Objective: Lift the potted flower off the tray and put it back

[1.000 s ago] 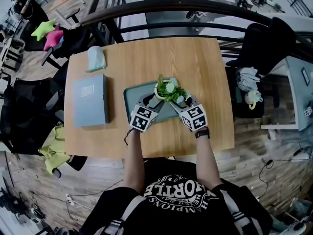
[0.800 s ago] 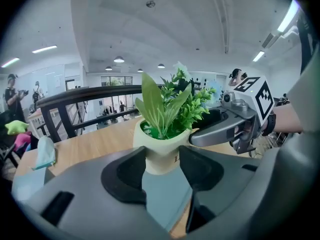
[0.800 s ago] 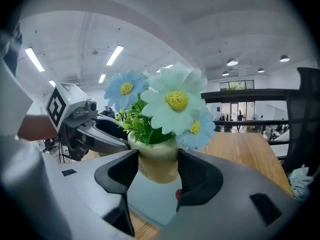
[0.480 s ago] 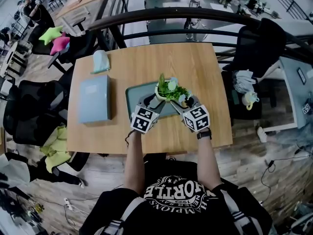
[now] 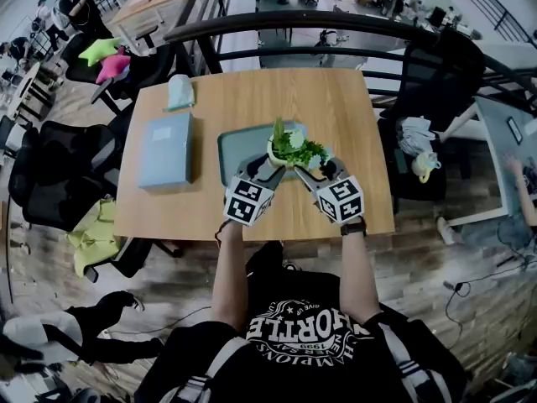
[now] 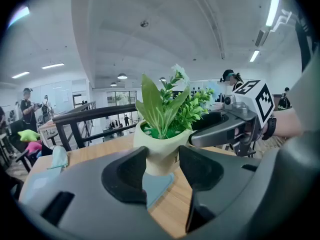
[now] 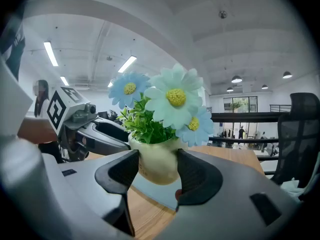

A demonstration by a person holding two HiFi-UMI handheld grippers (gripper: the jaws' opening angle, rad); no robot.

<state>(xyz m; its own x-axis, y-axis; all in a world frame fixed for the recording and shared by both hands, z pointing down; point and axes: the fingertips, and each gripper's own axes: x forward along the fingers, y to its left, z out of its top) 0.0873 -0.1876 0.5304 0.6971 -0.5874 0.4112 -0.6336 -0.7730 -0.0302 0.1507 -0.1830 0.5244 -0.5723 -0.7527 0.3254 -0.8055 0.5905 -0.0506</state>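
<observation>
Two grippers are clamped on the potted flower (image 5: 289,150). At the left of the wooden table (image 5: 340,107) a blue book (image 5: 165,150) is laid flat. To its right the teal tray (image 5: 234,145) is seen, and the potted flower is held clear above it. Its cream pot is squeezed on the left by the left gripper (image 5: 268,168) and on the right by the right gripper (image 5: 314,170), with the pads pressed against its wall.

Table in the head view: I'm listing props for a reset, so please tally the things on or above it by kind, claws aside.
Potted flower: 1
Tray: 1
Pale blue book: 1
Small pale blue cloth: 1
Total: 4
</observation>
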